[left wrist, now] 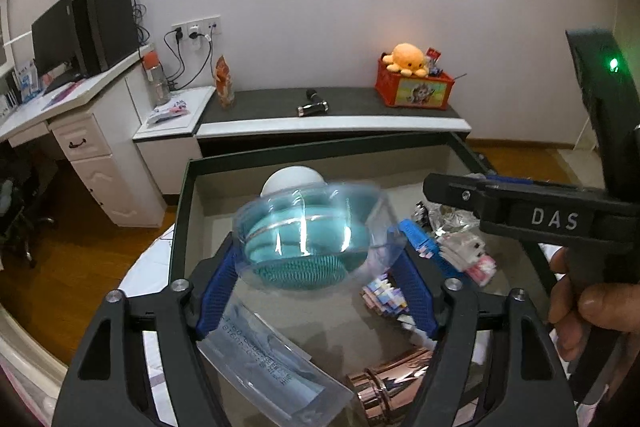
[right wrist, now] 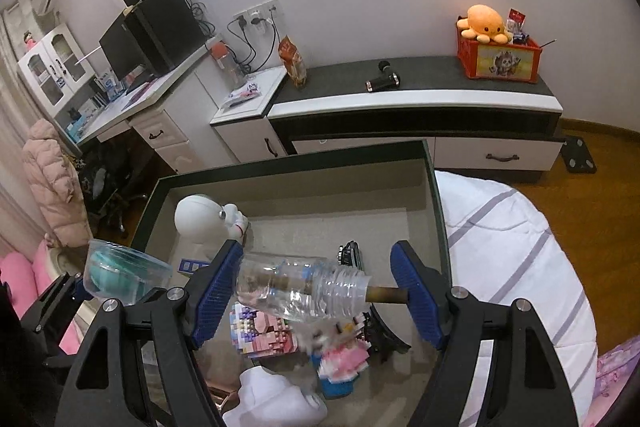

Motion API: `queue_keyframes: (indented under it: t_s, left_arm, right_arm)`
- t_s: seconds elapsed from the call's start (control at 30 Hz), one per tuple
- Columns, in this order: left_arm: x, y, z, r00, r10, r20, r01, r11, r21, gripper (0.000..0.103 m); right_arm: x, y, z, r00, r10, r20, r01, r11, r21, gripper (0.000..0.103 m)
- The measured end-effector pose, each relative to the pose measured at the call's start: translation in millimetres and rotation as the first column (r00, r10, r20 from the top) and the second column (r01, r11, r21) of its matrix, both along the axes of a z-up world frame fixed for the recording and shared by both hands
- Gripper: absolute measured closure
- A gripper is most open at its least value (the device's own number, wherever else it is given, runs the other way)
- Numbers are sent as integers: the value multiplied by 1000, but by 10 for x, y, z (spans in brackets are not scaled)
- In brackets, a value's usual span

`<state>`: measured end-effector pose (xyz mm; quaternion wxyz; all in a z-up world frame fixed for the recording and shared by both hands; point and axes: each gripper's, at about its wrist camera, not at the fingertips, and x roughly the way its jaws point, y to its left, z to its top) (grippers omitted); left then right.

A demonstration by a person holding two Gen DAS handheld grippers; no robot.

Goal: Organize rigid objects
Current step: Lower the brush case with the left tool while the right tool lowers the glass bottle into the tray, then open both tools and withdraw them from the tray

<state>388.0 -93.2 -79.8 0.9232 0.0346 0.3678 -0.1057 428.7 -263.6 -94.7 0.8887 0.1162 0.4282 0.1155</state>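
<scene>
My left gripper (left wrist: pixel 320 255) is shut on a clear plastic case holding a teal brush (left wrist: pixel 308 235), held above the dark-rimmed grey box (left wrist: pixel 188 203). The case also shows at the left of the right wrist view (right wrist: pixel 124 273). My right gripper (right wrist: pixel 320 279) is shut on a clear plastic bottle with a brown stick through it (right wrist: pixel 304 287), lengthwise between the blue pads (right wrist: pixel 216 291), over the box (right wrist: pixel 288 157). In the box lie a white astronaut figure (right wrist: pixel 204 219), pink block models (right wrist: pixel 268 331), a rose-gold cylinder (left wrist: pixel 392 383) and a flat clear packet (left wrist: pixel 272 371).
The box rests on a bed with a white striped quilt (right wrist: pixel 516 259). Behind stands a low dark-topped cabinet (right wrist: pixel 420 87) with a red crate and orange plush octopus (right wrist: pixel 486 23). A white desk with monitor (right wrist: pixel 124 55) is at the left. The right gripper's body (left wrist: pixel 552 219) crosses the left wrist view.
</scene>
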Motion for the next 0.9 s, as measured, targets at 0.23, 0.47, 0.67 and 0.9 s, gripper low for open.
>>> queue_keyframes:
  t_s: [0.23,0.47,0.67,0.9]
  left_arm:
    - [-169,1,101,997,4,79,-8,999,49,0]
    - [-589,221,375,983,61,172,-65,998,16,0]
    - [-1141,402,577,969,108,224,-111,994,0,0]
    - [-1764,531,766,960,149,238,-157,988,14,0]
  right_arm:
    - [-55,-6,14,1000,-7,-11,7,1000,25,15]
    - [-411,-114,275,997,-51,62,47,997,65,0]
    - [-1045,-40,571,987,-61,151,57,998,28,0]
    - [-2085,50,850,960,-78,270,100,993,-68,0]
